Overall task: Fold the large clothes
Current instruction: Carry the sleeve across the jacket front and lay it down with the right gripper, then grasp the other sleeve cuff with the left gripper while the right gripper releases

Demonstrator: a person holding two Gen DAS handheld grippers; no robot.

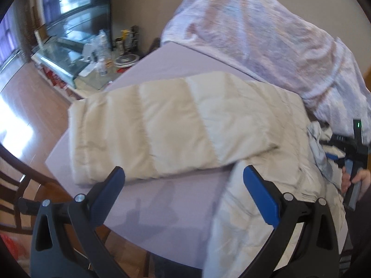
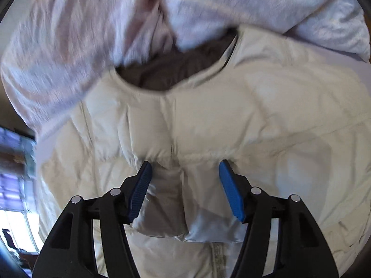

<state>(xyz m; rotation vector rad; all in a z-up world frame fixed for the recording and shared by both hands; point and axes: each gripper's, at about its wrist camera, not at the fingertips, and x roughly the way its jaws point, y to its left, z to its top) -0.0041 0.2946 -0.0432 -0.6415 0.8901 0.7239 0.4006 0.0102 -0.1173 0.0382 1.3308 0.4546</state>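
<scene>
A cream puffer jacket [image 2: 231,115] lies on the lavender-covered surface [image 1: 162,220], its brown-lined collar [image 2: 176,69] at the far side and its zipper [image 2: 216,254] nearest me. One quilted sleeve [image 1: 162,125] is folded flat across the surface. My left gripper [image 1: 184,169] hovers open just short of that sleeve, holding nothing. My right gripper [image 2: 185,163] points down over the jacket's chest, open, with a raised puff of fabric [image 2: 167,197] loose between its fingers. In the left wrist view, the right gripper [image 1: 334,156] and the hand [image 1: 357,180] holding it are at the far right.
A crumpled pink-white quilt [image 1: 266,34] is heaped behind the jacket and touches its collar. The surface's edge drops to a wooden floor [image 1: 34,92] on the left. A dark chair [image 1: 14,185] stands by the near corner, and a cluttered glass cabinet [image 1: 92,53] farther back.
</scene>
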